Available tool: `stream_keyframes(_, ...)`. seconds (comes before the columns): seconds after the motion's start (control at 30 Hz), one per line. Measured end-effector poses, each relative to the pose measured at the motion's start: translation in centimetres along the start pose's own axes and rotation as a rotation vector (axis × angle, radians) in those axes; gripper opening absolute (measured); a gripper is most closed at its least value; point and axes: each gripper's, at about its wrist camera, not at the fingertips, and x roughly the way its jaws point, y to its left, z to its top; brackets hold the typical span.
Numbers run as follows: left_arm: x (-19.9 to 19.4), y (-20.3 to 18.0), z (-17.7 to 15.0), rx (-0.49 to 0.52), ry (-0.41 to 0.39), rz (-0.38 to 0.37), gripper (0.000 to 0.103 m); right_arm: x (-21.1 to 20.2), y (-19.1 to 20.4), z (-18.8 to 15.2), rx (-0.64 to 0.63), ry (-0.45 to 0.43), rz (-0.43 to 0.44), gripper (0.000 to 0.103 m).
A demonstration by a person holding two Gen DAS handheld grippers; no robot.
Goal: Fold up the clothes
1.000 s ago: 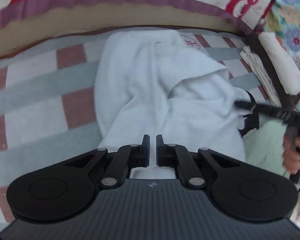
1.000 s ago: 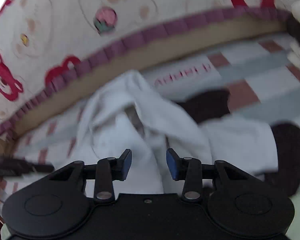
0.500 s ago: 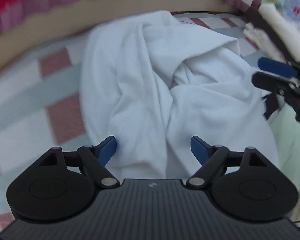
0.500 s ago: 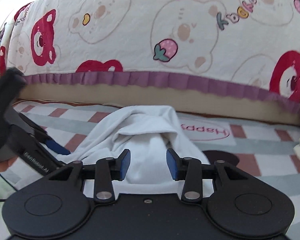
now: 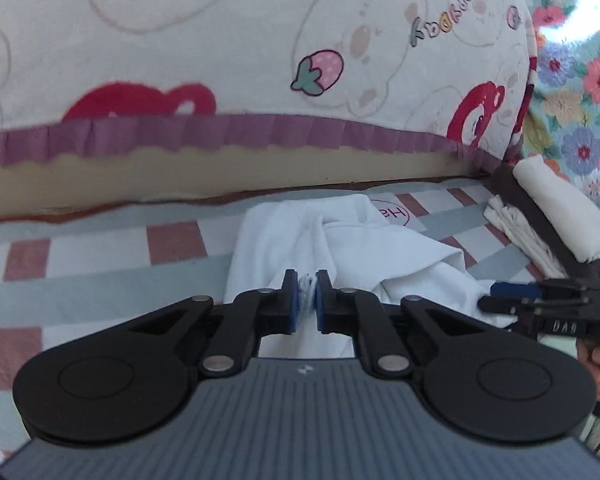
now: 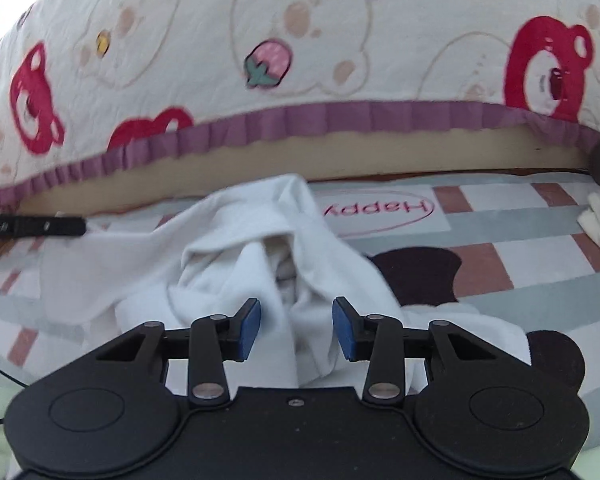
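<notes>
crumpled white cotton garment [image 5: 340, 248] is being pinched by the closing left tool [image 5: 307, 294]; right tool [image 6: 296, 328] hangs released, a far edge to be grabbed next.

Home bedroom; bear-print quilt [image 5: 220, 40], checked rug [image 5: 80, 264]

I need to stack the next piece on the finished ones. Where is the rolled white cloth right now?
In the left wrist view, the rolled white cloth lies at the far right on a dark folded cloth, by the bed's corner, right of the crumpled white garment.
</notes>
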Motion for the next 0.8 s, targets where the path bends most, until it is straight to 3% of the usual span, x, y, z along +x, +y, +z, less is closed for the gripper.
stream_keyframes(0.13,1.1,-0.1,-0.6,0.051,0.086,0.029,0.015,-0.3,0.6,-0.2,-0.045,-0.020,-0.021,0.045)
stream_keyframes(0.17,1.6,0.2,-0.9,0.033,0.107,0.036,0.021,-0.4,0.8,-0.3,-0.057,-0.027,-0.024,0.043)
stream_keyframes(0.23,2.6,1.2,-1.7,-0.043,0.126,0.049,0.064,-0.6,1.0,-0.3,-0.071,-0.034,-0.022,0.017)
stream_keyframes(0.3,3.5,2.6,-2.5,-0.133,0.127,0.033,0.074,-0.7,1.1,-0.2,-0.078,-0.034,-0.014,0.009)
stream_keyframes(0.37,4.9,4.3,-3.2,-0.211,0.176,-0.004,0.074,-0.8,1.5,-0.2,-0.097,-0.033,-0.003,0.007)
stream_keyframes(0.47,5.9,6.2,-3.9,-0.307,0.213,-0.084,0.067,-1.0,2.0,-0.4,-0.117,-0.040,0.028,0.006)
stream_keyframes(0.5,5.9,6.6,-4.1,-0.334,0.210,-0.115,0.052,-1.1,2.1,-0.5,-0.122,-0.044,0.042,0.006)
stream_keyframes(0.53,5.6,6.6,-4.1,-0.328,0.192,-0.132,0.029,-1.2,2.3,-0.5,-0.127,-0.048,0.058,0.006)
stream_keyframes(0.6,4.7,5.6,-3.5,-0.247,0.153,-0.086,0.009,-1.3,2.6,-0.6,-0.137,-0.058,0.088,0.007)
stream_keyframes(0.7,3.4,4.1,-2.4,-0.146,0.106,-0.018,0.007,-1.4,3.3,-0.7,-0.151,-0.065,0.114,0.011)
stream_keyframes(0.8,1.6,3.1,-1.2,-0.156,0.062,-0.061,0.007,-1.6,3.8,-0.8,-0.157,-0.068,0.130,0.012)
